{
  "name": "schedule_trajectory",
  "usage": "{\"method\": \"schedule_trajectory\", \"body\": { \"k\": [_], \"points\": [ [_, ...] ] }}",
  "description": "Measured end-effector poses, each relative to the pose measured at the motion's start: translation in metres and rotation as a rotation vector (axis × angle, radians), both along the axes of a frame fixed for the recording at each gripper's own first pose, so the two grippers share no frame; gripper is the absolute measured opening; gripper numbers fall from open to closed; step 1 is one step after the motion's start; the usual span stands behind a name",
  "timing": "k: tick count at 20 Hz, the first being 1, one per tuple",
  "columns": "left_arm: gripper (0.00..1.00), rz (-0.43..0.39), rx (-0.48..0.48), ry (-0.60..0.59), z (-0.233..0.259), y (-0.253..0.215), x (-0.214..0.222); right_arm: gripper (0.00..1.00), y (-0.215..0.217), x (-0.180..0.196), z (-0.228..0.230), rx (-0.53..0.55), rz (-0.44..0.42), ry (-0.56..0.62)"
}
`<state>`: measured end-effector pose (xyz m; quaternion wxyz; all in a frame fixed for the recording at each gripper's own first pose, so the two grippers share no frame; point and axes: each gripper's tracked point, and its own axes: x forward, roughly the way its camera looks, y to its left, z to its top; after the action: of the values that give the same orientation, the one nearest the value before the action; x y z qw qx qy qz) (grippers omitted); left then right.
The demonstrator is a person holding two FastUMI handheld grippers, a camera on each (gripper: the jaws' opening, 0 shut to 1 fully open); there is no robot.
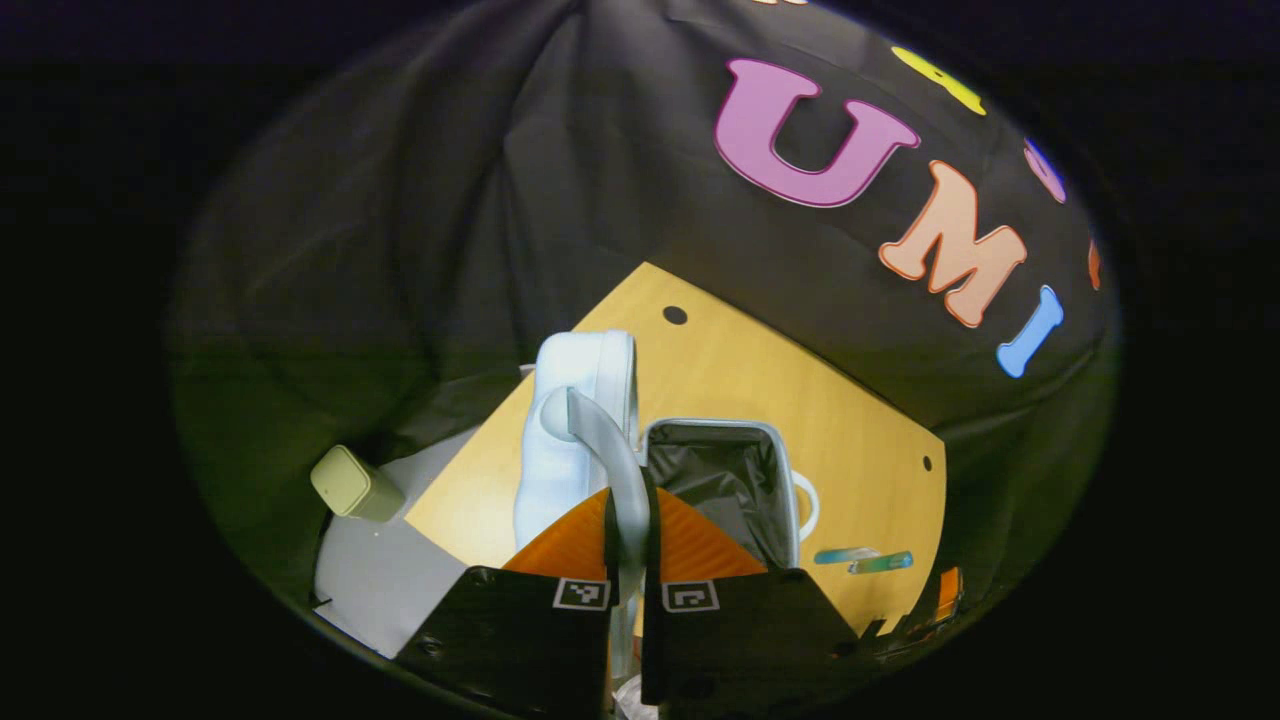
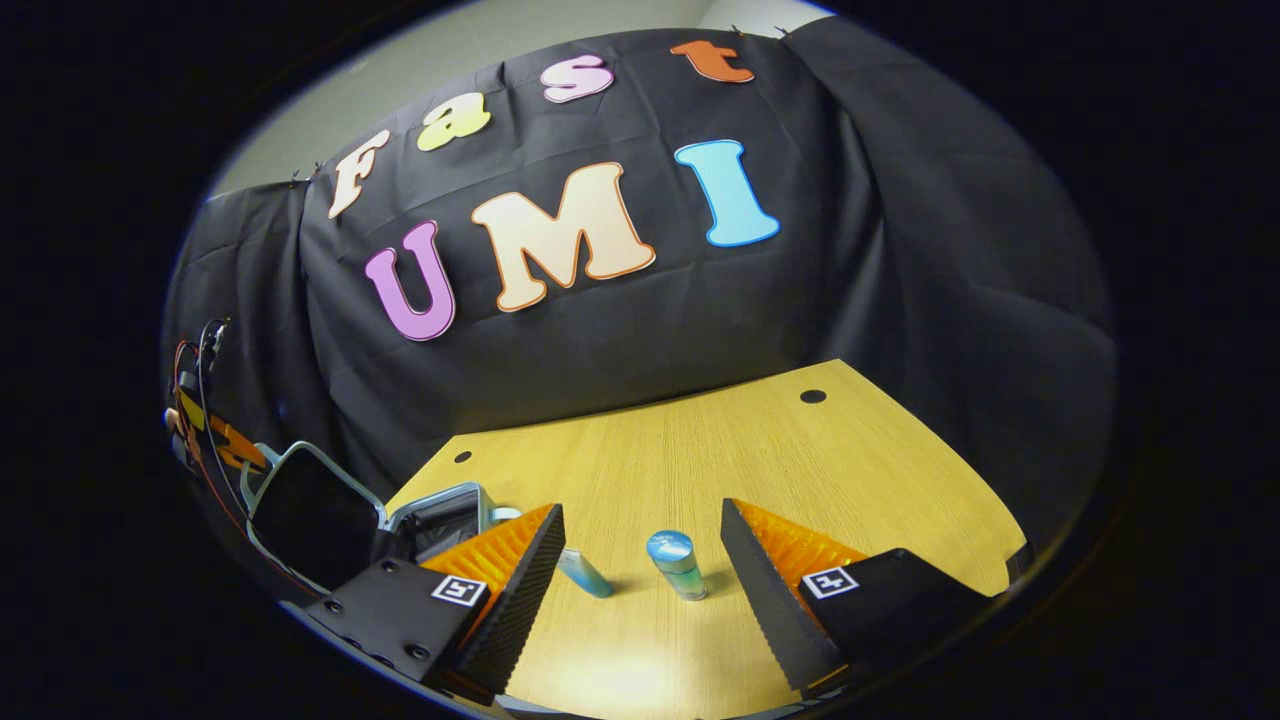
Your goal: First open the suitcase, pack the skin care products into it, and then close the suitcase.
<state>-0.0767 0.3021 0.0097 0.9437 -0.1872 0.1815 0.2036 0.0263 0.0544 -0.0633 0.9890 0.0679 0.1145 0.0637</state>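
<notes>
My left claw (image 1: 628,560) is pinched down almost all the way, both fingers squeezing the grey handle (image 1: 610,470) of the suitcase lid (image 1: 575,420). The handle curves up out of the narrow gap between the fingers and runs to the pale lid, which stands up on edge. Just right of it the case body (image 1: 725,475) lies open on the wooden table (image 1: 870,450), dark lining showing inside. Further right on the table, two little tubes (image 1: 862,558) lie near each other, well clear of the case. Off the table's left edge there's a small greenish box (image 1: 352,484) on a grey surface.

My right claw (image 2: 640,575) is spread wide and has hold of nothing. It hangs low over the table with a small bottle (image 2: 676,562) standing upright between the fingers, touching neither. A second tube (image 2: 583,572) lies flat just beside my left finger, partly hidden behind it. In the right gripper view the open case shows at the far left, lid up, with my other hand's wiring behind it.
</notes>
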Motion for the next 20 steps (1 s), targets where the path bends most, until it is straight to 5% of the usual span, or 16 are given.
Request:
{"method": "schedule_trajectory", "body": {
  "k": [9,16,20],
  "points": [
    [0.04,0.238,-0.189,0.145,-0.119,0.11,-0.057,0.98,0.024,0.002,-0.01,-0.05,0.02,0.033],
    [0.04,0.257,-0.291,0.231,-0.206,0.122,-0.058,0.98,0.027,-0.005,-0.019,-0.056,0.03,0.089],
    [0.04,0.264,-0.314,0.26,-0.216,0.119,-0.054,0.95,0.022,-0.018,-0.032,-0.059,0.021,0.113]
  ]
}}
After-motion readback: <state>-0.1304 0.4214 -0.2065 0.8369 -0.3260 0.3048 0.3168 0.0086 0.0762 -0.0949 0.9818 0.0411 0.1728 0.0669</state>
